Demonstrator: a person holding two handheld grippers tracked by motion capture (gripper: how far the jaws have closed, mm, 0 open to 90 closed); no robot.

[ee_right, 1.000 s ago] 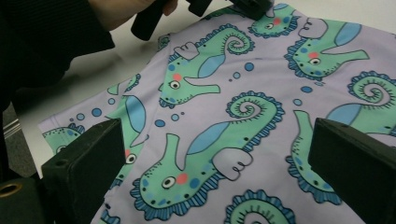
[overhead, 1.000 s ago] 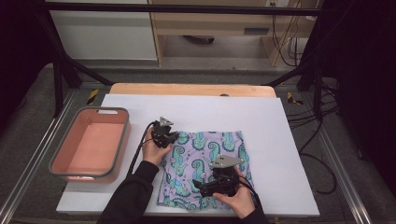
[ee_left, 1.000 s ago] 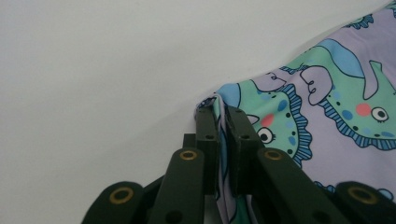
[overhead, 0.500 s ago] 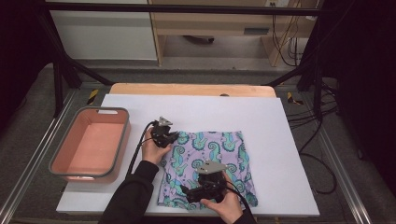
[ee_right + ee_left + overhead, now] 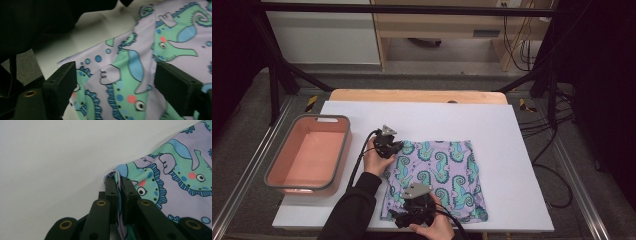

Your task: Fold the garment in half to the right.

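Your left hand-held gripper (image 5: 398, 148) pinches the patterned cloth's (image 5: 437, 175) upper-left corner; it lies flat, long axis running frame-left to right. Your right hand-held gripper (image 5: 401, 218) has just been narrowing, jaws apart over its lower-left corner.

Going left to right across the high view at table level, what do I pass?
Pink bin → left gripper, shut on the near-left-of-picture corner region of the patterned cloth → bare white table surface on the right. The right gripper sits over the cloth's near edge, so I leave it unordered.
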